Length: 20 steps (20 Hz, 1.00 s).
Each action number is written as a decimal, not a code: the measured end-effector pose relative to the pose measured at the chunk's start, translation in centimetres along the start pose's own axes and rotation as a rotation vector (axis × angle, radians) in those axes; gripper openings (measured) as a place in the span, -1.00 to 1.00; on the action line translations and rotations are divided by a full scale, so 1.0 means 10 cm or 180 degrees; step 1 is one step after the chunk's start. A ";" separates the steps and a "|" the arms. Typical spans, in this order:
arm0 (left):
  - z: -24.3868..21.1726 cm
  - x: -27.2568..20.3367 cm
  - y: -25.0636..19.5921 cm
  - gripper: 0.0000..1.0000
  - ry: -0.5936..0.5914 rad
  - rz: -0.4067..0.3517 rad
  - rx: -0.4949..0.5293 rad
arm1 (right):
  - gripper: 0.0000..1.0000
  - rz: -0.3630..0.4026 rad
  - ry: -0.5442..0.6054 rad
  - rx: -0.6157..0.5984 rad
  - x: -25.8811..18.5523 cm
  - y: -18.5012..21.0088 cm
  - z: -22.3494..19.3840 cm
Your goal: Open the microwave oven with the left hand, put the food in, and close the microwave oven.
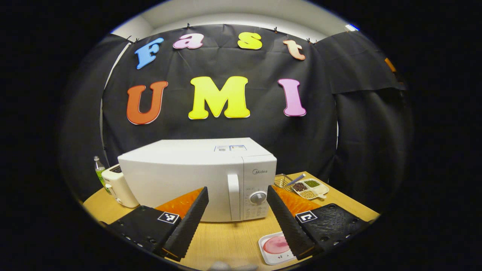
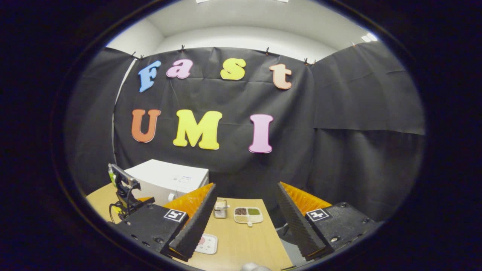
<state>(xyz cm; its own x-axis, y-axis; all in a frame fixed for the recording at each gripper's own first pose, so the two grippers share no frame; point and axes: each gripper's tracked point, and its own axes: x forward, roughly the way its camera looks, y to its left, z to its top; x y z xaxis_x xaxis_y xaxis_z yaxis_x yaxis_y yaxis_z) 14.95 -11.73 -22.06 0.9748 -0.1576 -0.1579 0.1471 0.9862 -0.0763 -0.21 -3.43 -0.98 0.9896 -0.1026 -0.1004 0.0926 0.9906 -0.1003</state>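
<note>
My left hand-held gripper (image 1: 237, 222) hangs with its fingers spread wide and empty before the white microwave oven (image 1: 199, 177), whose door is closed, on the wooden worktop (image 1: 233, 241). The food, a pink round on a white plate (image 1: 275, 246), lies just beside my right finger. My right hand-held gripper (image 2: 244, 226) is likewise wide open, holding nothing.

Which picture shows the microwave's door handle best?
The left gripper view: the microwave faces the camera, its white door handle plain between the open fingers. In the right gripper view the microwave sits far off, partly hidden; I can't make out its handle.
</note>
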 end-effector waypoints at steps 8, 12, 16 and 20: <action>-0.25 0.60 0.05 0.87 0.0020 0.0110 0.0041 | 1.00 -0.0296 0.0193 0.0000 -0.05 -0.21 -0.21; -0.28 0.67 0.07 0.73 0.0034 0.0105 -0.0015 | 1.00 -0.0352 0.0219 0.0017 -0.08 -0.24 -0.26; -0.27 0.72 0.20 -0.19 0.0030 0.0262 0.0013 | 0.86 -0.0349 0.0250 0.0013 -0.11 -0.20 -0.27; -0.27 0.73 0.15 -0.46 0.0028 0.0182 -0.0015 | 0.86 -0.0325 0.0290 0.0036 -0.12 -0.16 -0.32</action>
<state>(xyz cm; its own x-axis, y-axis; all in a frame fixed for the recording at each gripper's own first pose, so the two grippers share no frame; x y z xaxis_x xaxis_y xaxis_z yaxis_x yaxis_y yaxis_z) 21.86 -11.53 -25.98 0.9801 -0.1014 -0.1708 0.0903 0.9933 -0.0717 -1.85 -5.15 -3.85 0.9610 -0.2103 -0.1797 0.1941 0.9755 -0.1035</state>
